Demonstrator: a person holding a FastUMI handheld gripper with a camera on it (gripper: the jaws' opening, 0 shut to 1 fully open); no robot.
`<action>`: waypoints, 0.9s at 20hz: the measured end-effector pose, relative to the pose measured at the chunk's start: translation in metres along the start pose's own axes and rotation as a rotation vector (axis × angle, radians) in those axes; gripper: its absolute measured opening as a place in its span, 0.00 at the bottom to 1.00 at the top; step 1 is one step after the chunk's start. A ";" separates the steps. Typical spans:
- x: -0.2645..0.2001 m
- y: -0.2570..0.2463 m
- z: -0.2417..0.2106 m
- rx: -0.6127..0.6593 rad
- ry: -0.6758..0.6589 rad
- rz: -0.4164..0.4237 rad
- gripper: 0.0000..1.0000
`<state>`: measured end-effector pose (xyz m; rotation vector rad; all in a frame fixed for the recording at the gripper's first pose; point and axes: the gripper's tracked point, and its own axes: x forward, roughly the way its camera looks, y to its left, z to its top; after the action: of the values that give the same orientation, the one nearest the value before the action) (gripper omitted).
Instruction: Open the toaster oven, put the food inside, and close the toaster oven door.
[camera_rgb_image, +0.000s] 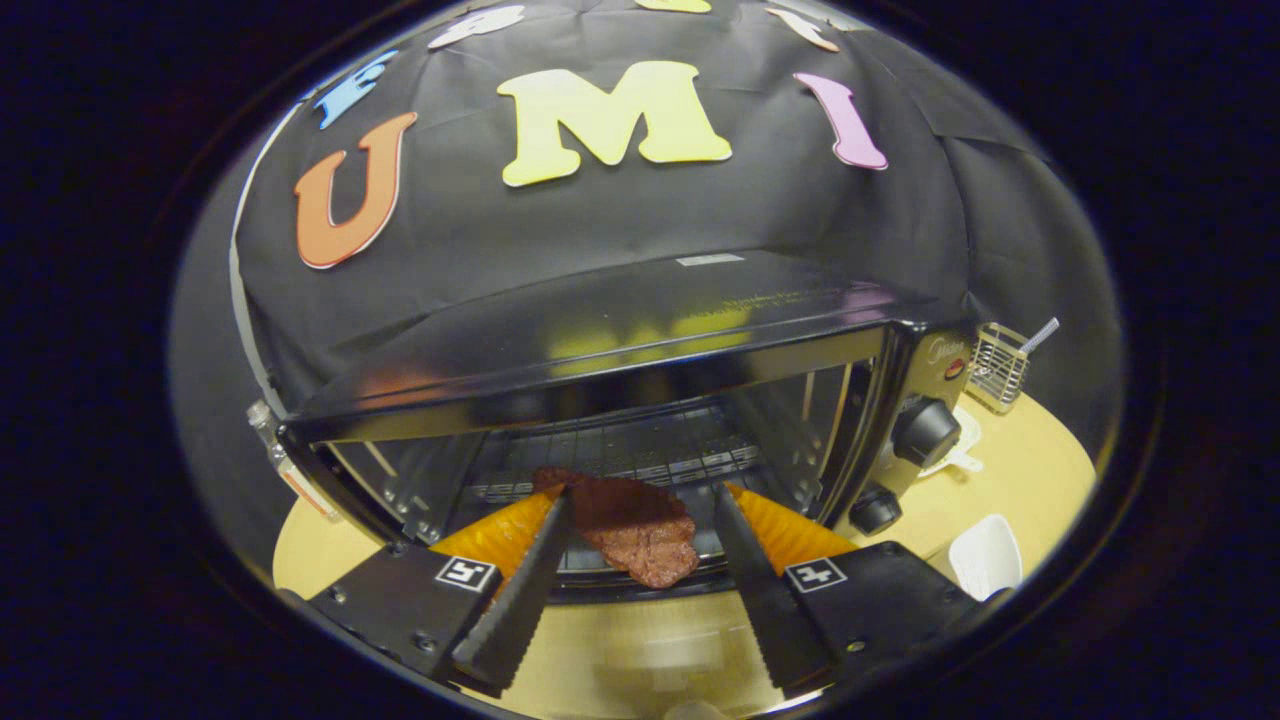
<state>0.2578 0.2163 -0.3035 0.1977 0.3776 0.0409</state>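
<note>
The toaster oven stands on a pale wooden tabletop with its front open, so the wire rack and the shiny inner walls are in plain sight. A flat, dark reddish-brown piece of food that looks like a slice of meat lies at the front of the rack, its near end hanging a little past the rack's front edge.

The hand-held gripper points straight into the opening with its fingers spread wide. The left finger has its tip touching or just beside the left end of the meat, while the right finger stands clear of it with a gap between. The meat sits between the two fingertips, but the fingers are not pressing on it from both sides.

On the oven's right-hand panel are two black knobs, one above the other. Beyond the oven to the right, a small wire basket sits on the tabletop, and nearer, beside the right finger, is a white container.
</note>
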 end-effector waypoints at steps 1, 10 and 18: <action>-0.007 0.000 0.002 -0.006 0.003 0.009 0.94; -0.084 -0.016 0.030 -0.061 0.005 0.054 0.94; -0.158 -0.045 0.030 -0.132 0.016 0.086 0.94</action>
<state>0.1222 0.1545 -0.2284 0.0831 0.3813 0.1519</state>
